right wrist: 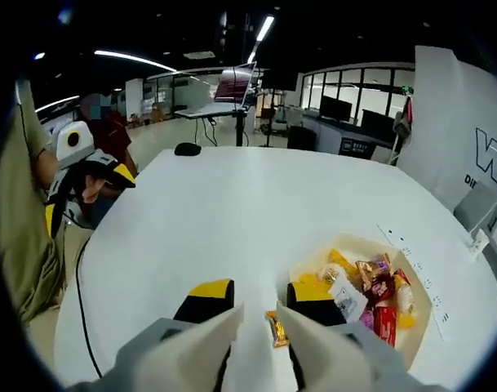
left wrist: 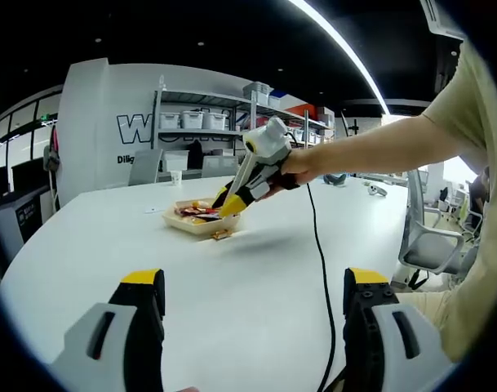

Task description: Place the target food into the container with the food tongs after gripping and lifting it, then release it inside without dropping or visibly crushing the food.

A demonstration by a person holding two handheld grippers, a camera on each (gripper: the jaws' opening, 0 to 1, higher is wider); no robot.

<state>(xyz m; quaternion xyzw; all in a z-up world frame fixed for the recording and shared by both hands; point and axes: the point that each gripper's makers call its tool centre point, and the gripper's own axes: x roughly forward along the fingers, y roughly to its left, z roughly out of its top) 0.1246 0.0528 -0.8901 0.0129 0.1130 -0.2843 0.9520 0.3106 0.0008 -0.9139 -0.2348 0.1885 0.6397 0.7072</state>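
A small wrapped candy (right wrist: 273,327) lies on the white table (right wrist: 232,220) just outside the tray's (right wrist: 423,322) near edge, between the right gripper's (right wrist: 260,314) parted jaws. It looks light and crinkly-slick, best pinched across its middle. The left gripper (left wrist: 248,306) hangs open. Wall lettering reads only "W".

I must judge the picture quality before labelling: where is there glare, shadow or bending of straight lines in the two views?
Left gripper view: the ceiling light strip bows from fisheye, windows at right are blown out, the right claw casts a soft shadow beside the tray. Right gripper view: the white table curves, sharp; the wrapped snacks are slightly soft.
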